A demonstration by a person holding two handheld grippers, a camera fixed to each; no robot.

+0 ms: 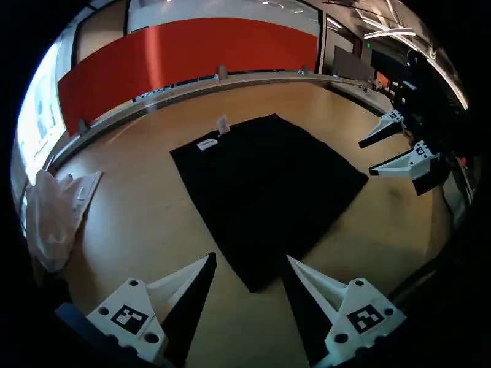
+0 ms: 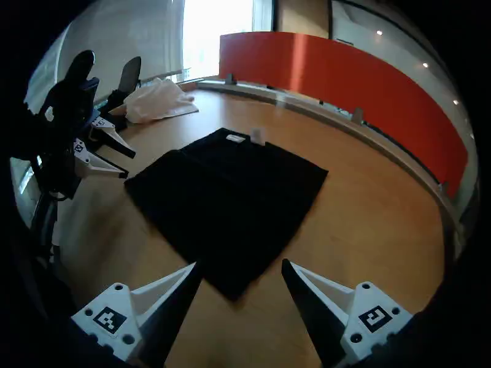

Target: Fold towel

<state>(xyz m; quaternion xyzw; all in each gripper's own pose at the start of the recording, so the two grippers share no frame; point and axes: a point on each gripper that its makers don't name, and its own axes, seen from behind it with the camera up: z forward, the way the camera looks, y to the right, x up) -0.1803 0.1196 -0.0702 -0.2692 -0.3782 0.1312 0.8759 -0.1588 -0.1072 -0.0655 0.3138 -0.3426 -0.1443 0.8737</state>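
Left gripper view shows a broad wooden desk [image 1: 141, 202] running under everything, bounded along its far edge by a long red partition panel [image 1: 184, 55]. The black towel [image 1: 264, 190] lies spread flat in the middle of the desk, turned like a diamond so that one corner points at the camera. Off at the left edge of the desk sits a crumpled white cloth [image 1: 49, 214], well apart from the towel. The left tongs [image 1: 250, 256] stand apart at the bottom of this view and hold nothing, and the towel's near corner shows between their two white fingers. The right tongs [image 1: 366, 159] appear at the right side beyond the towel's edge, also parted and empty, in a dark-sleeved hand. In the right gripper view the right tongs frame another corner of the towel in the same way, and the left tongs are seen to the left, just beside the towel's side edge. Near the towel's far corner a small white card [image 1: 224, 124] stands upright, and a flat white label [image 1: 207, 144] lies just beside it on the black fabric.
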